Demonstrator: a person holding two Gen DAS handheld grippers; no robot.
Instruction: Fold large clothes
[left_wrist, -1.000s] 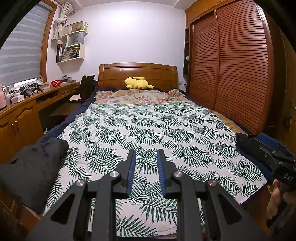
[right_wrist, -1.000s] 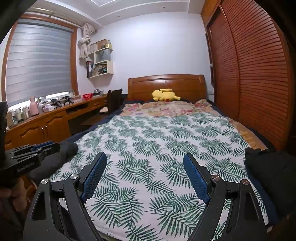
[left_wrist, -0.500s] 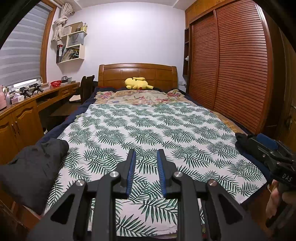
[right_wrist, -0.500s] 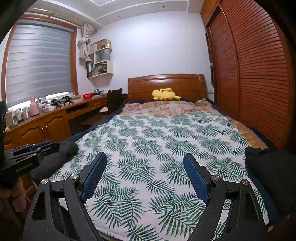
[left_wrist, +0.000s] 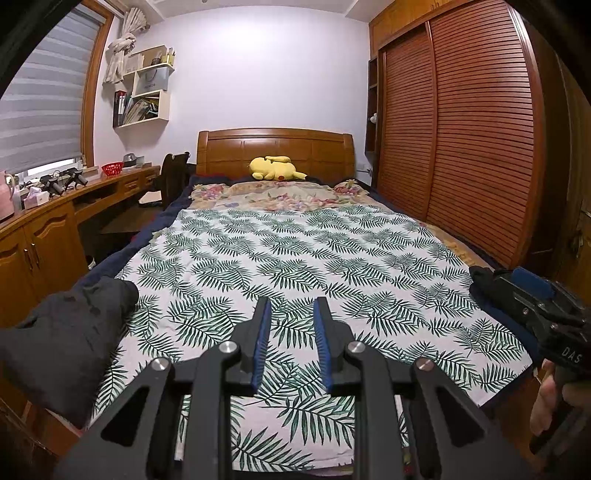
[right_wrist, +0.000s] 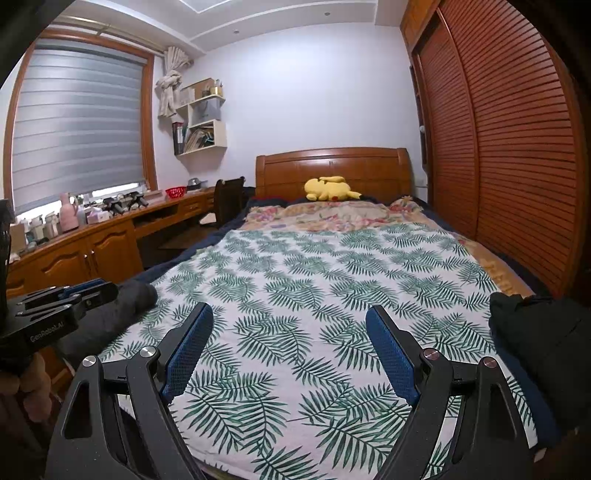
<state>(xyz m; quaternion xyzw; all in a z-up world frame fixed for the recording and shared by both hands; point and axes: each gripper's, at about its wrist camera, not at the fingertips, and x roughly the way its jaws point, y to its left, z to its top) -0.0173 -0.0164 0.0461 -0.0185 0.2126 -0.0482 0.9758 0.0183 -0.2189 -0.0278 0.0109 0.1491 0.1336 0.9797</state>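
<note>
The left gripper (left_wrist: 291, 317) is hovering over the foot of the bed, its jaws standing a narrow gap apart with nothing between them and only the leaf-print sheet (left_wrist: 306, 258) showing beyond. The right gripper (right_wrist: 290, 332) is pointing the same way up the bed, its jaws spread wide and empty, the blue pads (right_wrist: 188, 350) facing each other across bare sheet. A dark garment (left_wrist: 70, 339) is lying bunched on the sheet's near corner, off to the left of the left gripper and apart from its fingers; from the right gripper it is sitting far left, behind the other gripper's tip. A second dark garment (right_wrist: 543, 354) is lying heaped at the opposite near corner, just right of the right gripper and not touching it. Neither garment is sitting between any jaws. A hand (left_wrist: 546, 402) is wrapping the right gripper's handle at the far right edge of the left view. Ahead of both tools, a yellow plush (left_wrist: 275, 168) is resting against the headboard (left_wrist: 273, 147).
</note>
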